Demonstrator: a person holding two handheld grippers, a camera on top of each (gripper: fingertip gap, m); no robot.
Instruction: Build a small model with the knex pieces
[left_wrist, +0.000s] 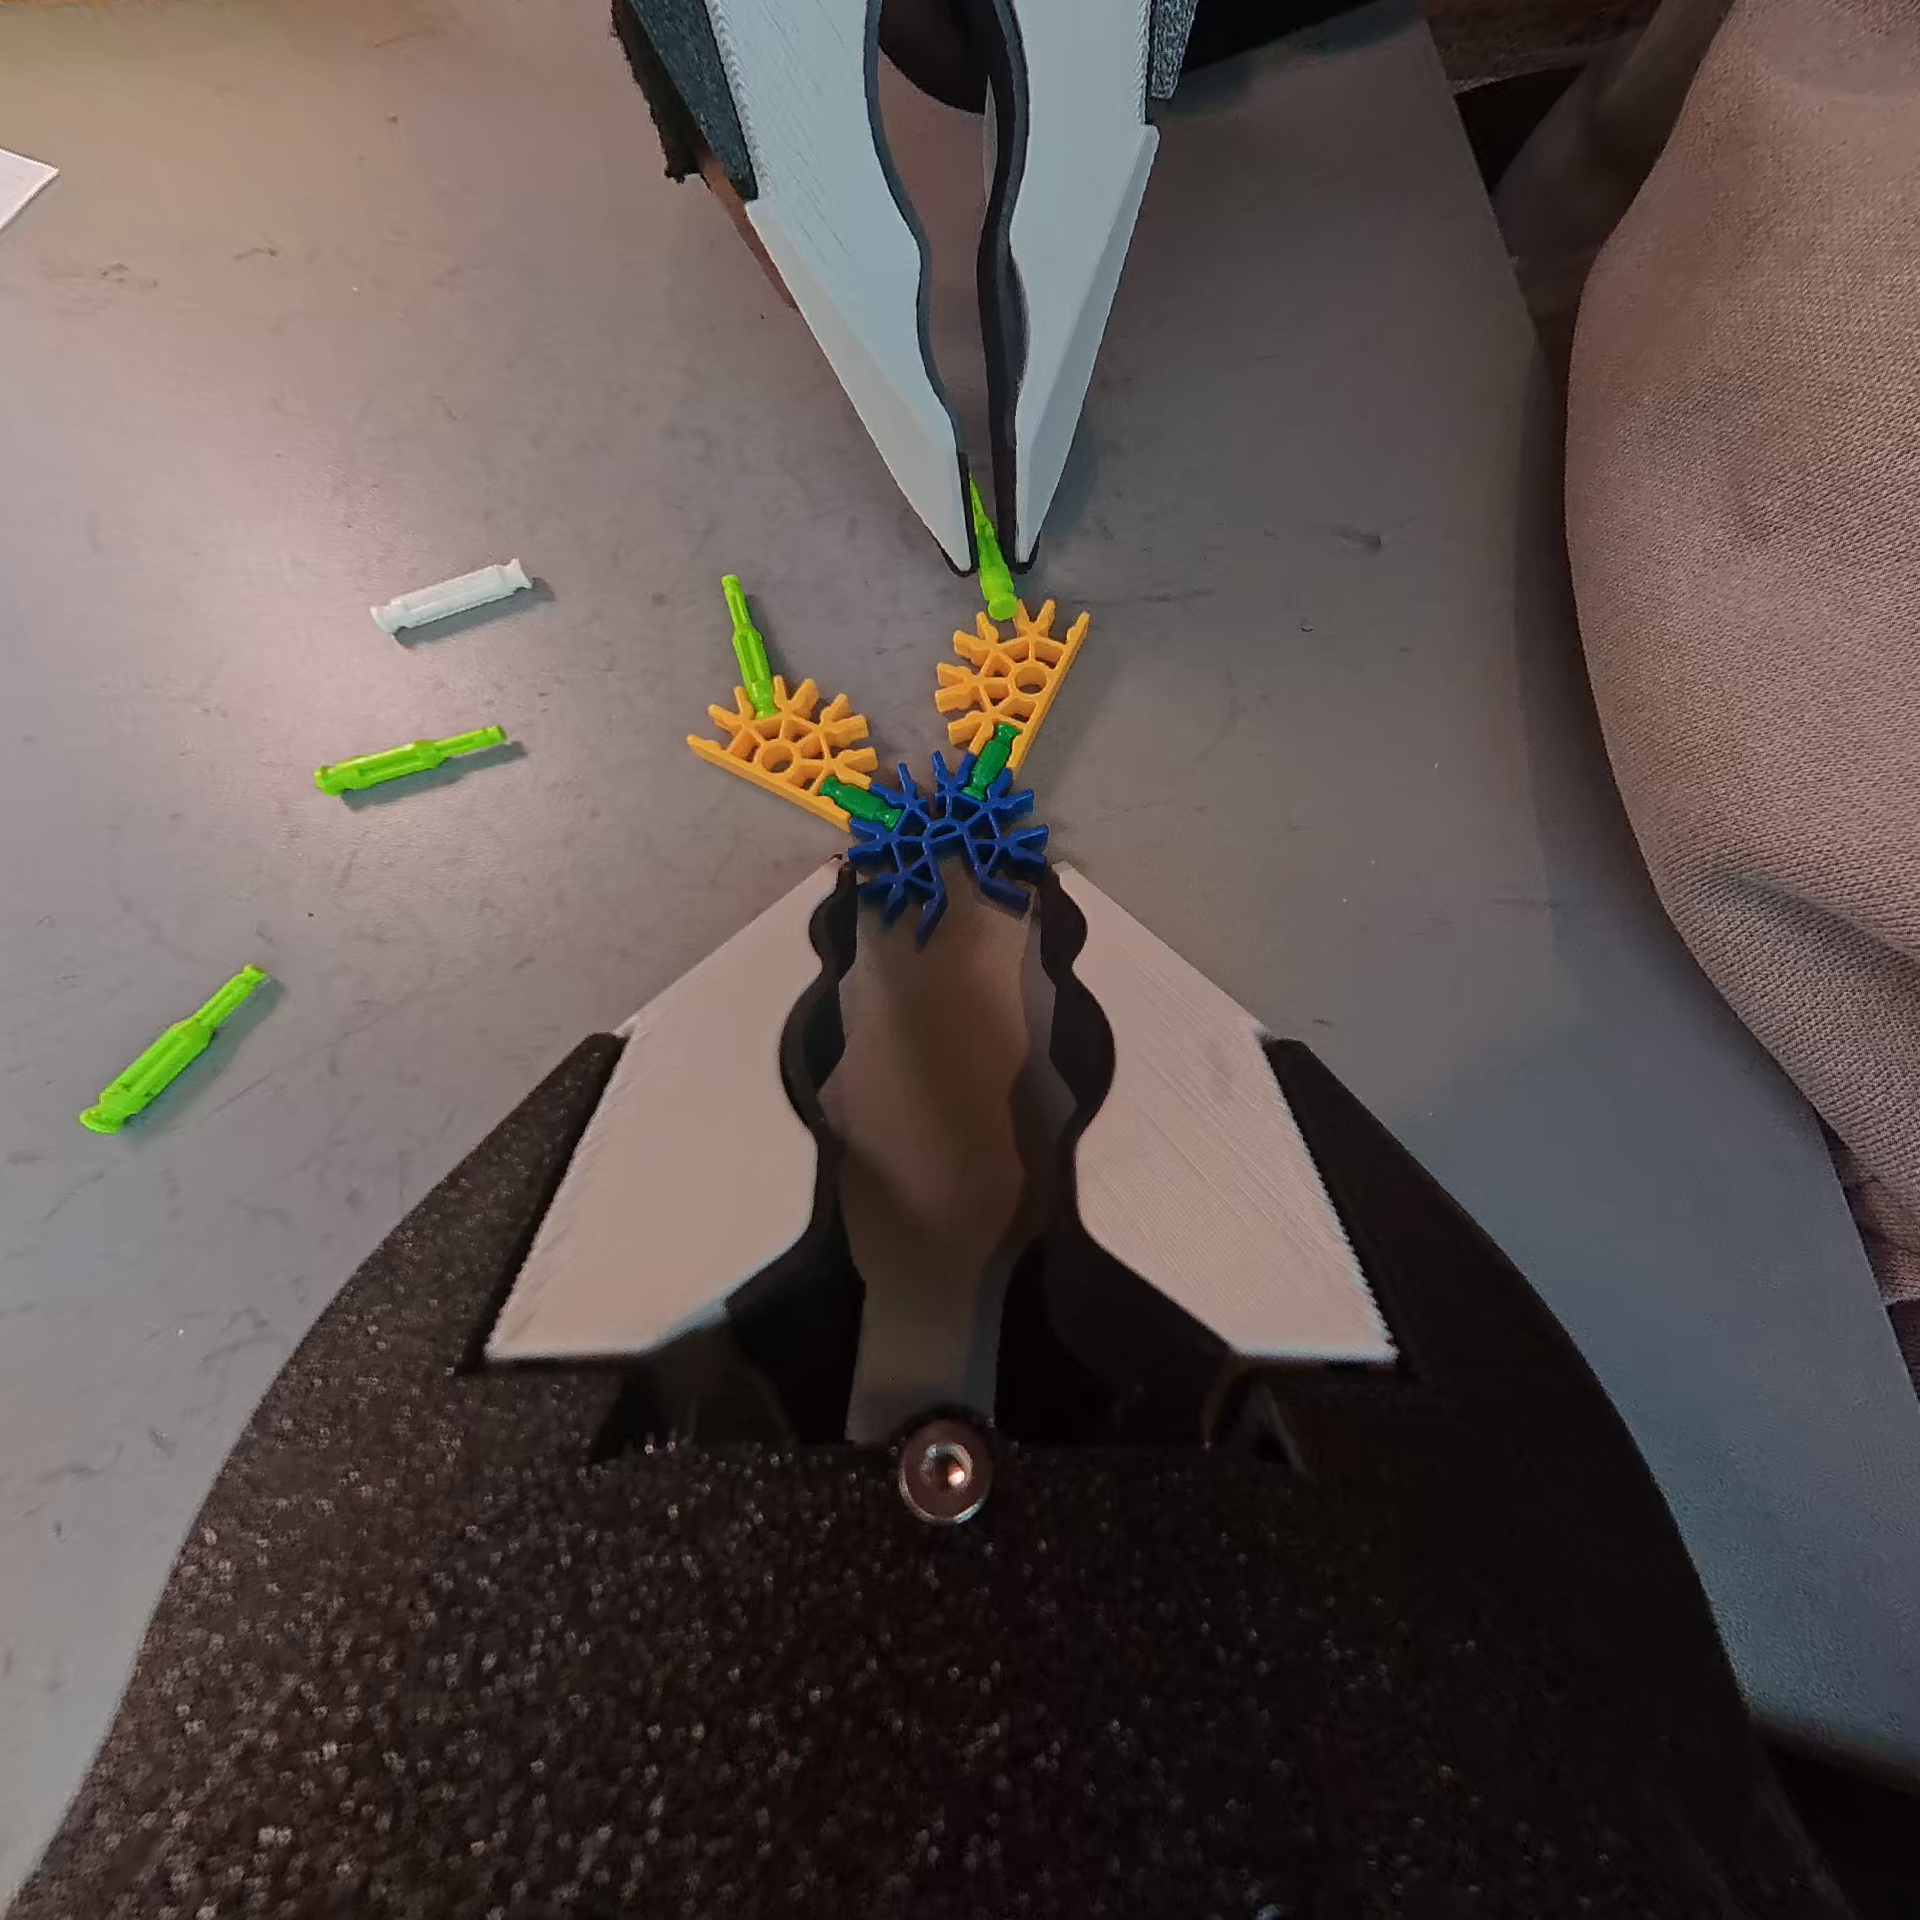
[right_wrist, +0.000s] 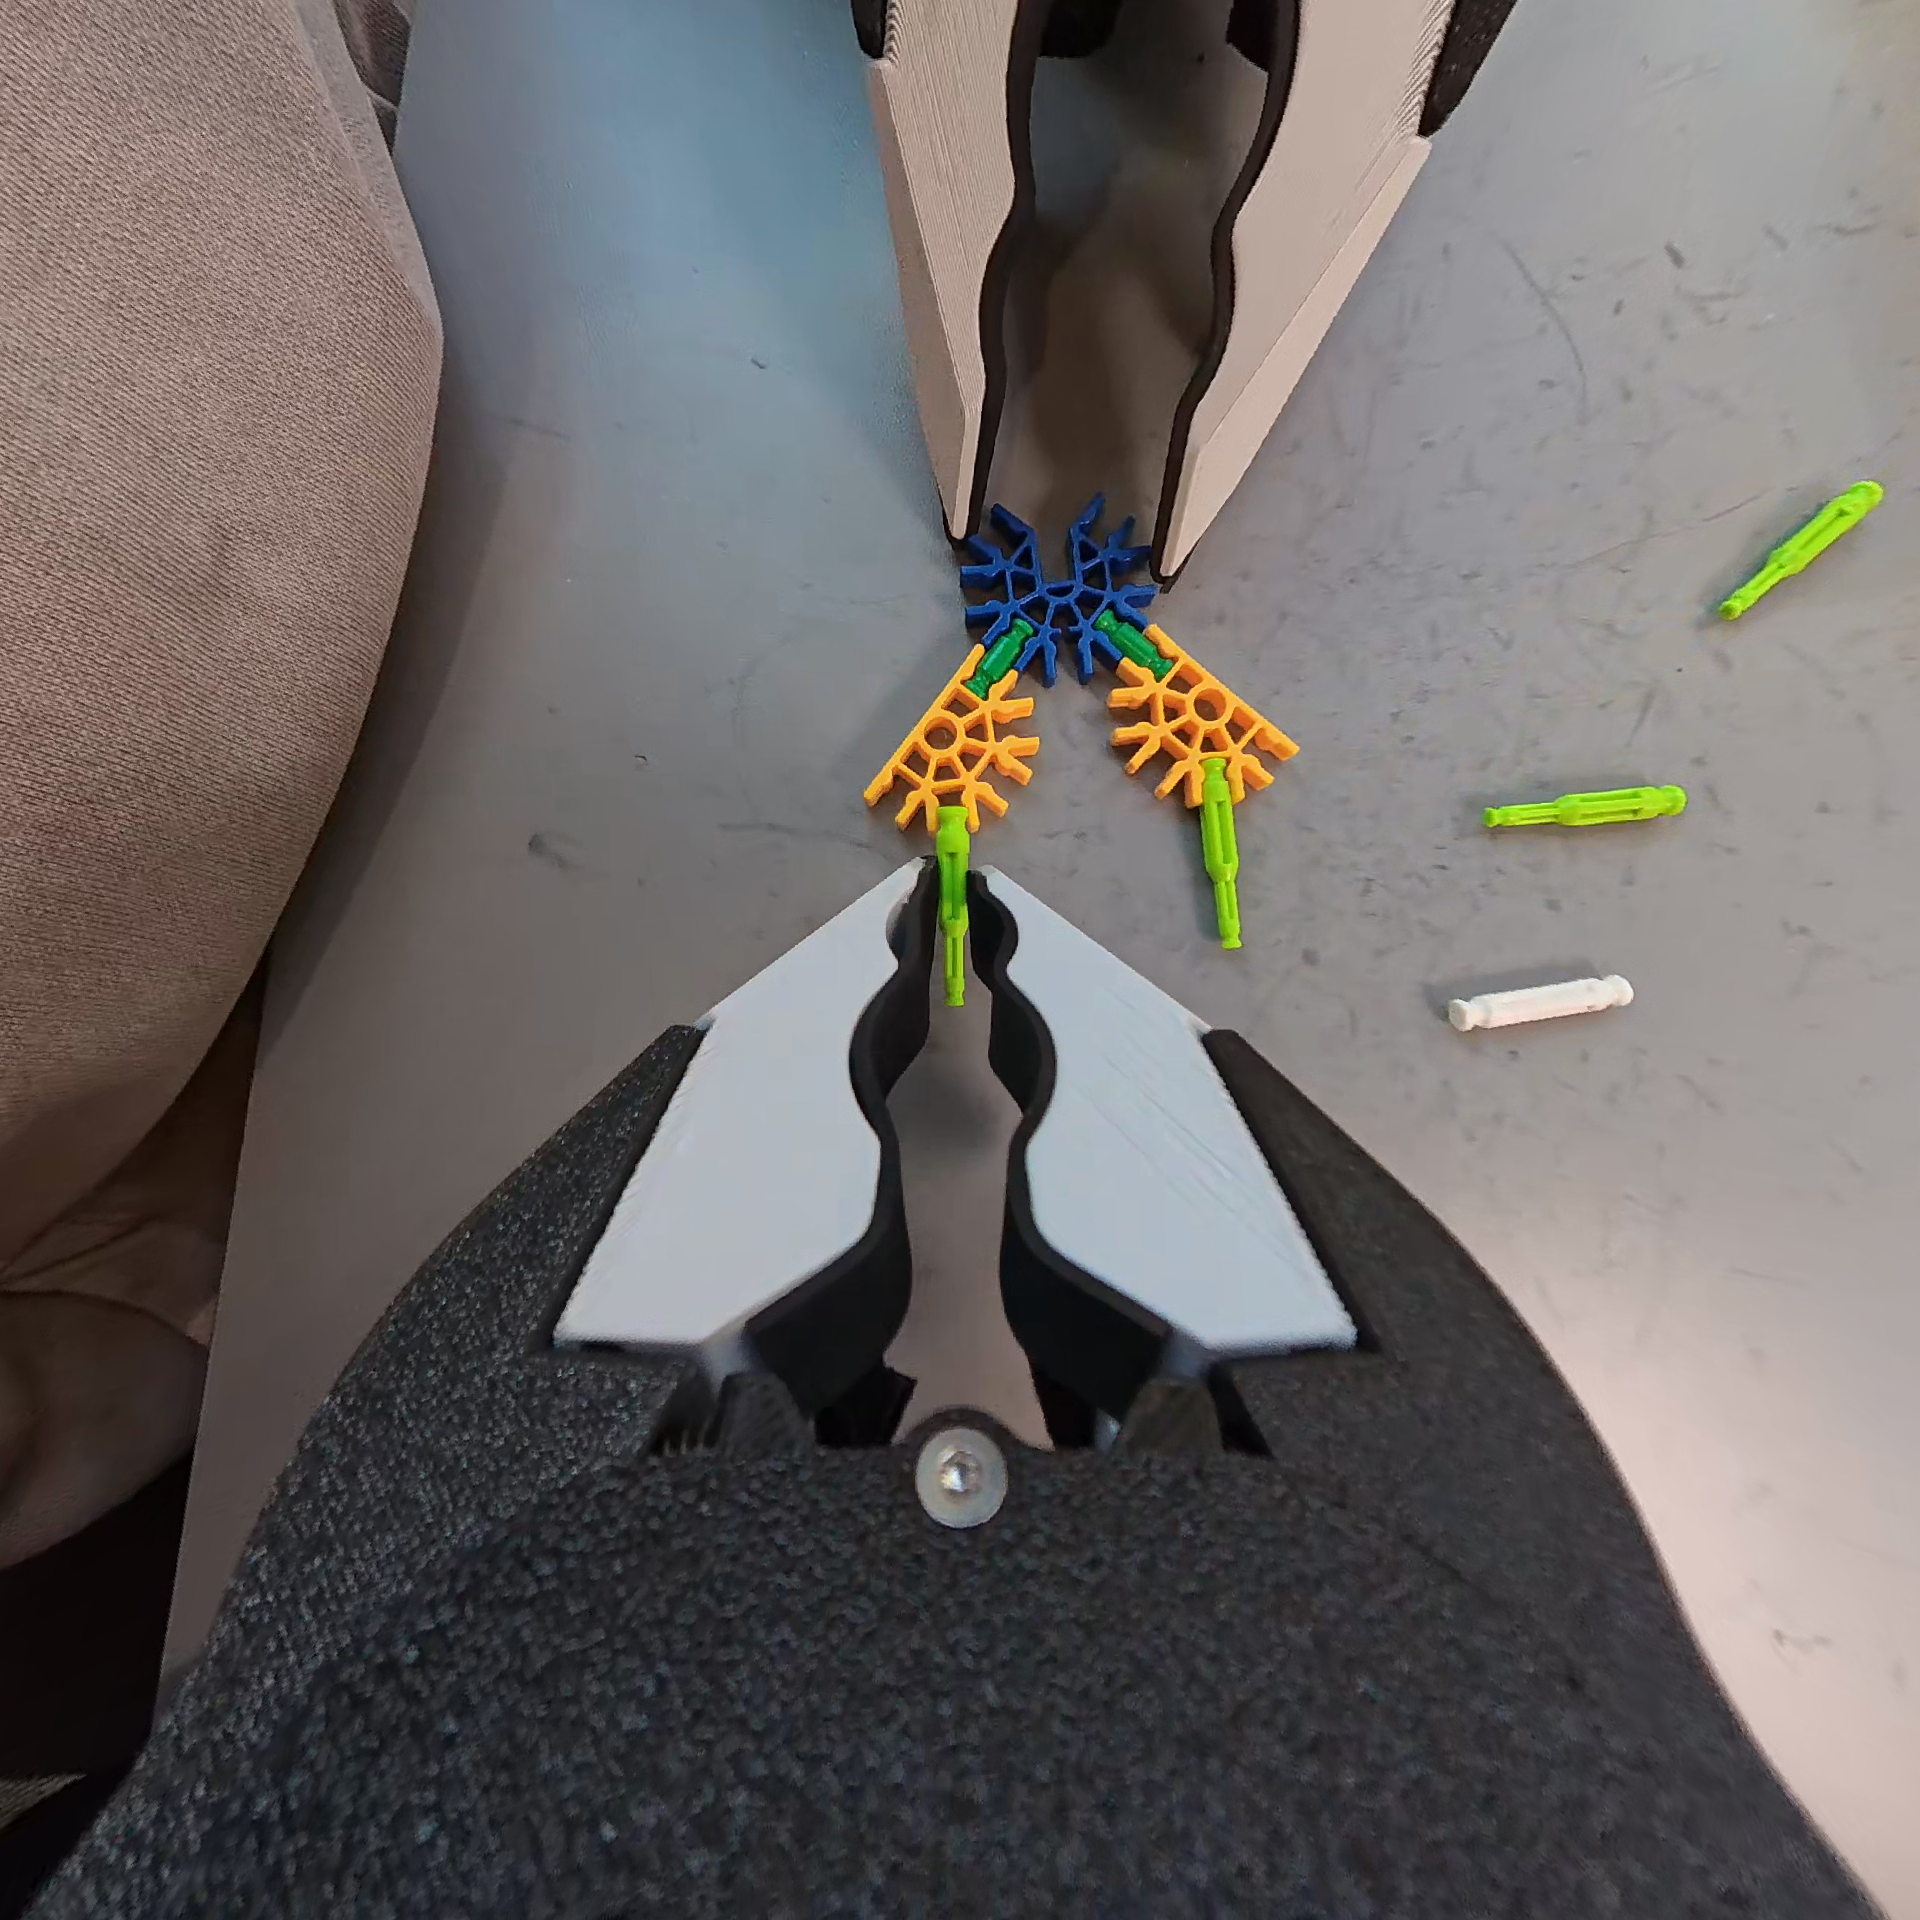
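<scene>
The left gripper (left_wrist: 943, 871) is bracing its spread jaws against the sides of the blue connector (left_wrist: 943, 831), touching it. Two yellow connectors (right_wrist: 1195, 727) are joined to the blue connector by dark green rods (right_wrist: 1000, 657). The right gripper (right_wrist: 948, 871) is clenching its jaws on a light green rod (right_wrist: 951, 904) plugged into the yellow connector beyond the blue connector. Loose green rods (right_wrist: 1584, 806) and a white rod (right_wrist: 1540, 1002) are lying on the grey bench (right_wrist: 1455, 1195), well apart from the blue connector.

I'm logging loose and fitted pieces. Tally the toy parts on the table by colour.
Blue connector: 1
Orange connectors: 2
Dark green rods: 2
Light green rods: 4
White rod: 1
Total: 10
</scene>
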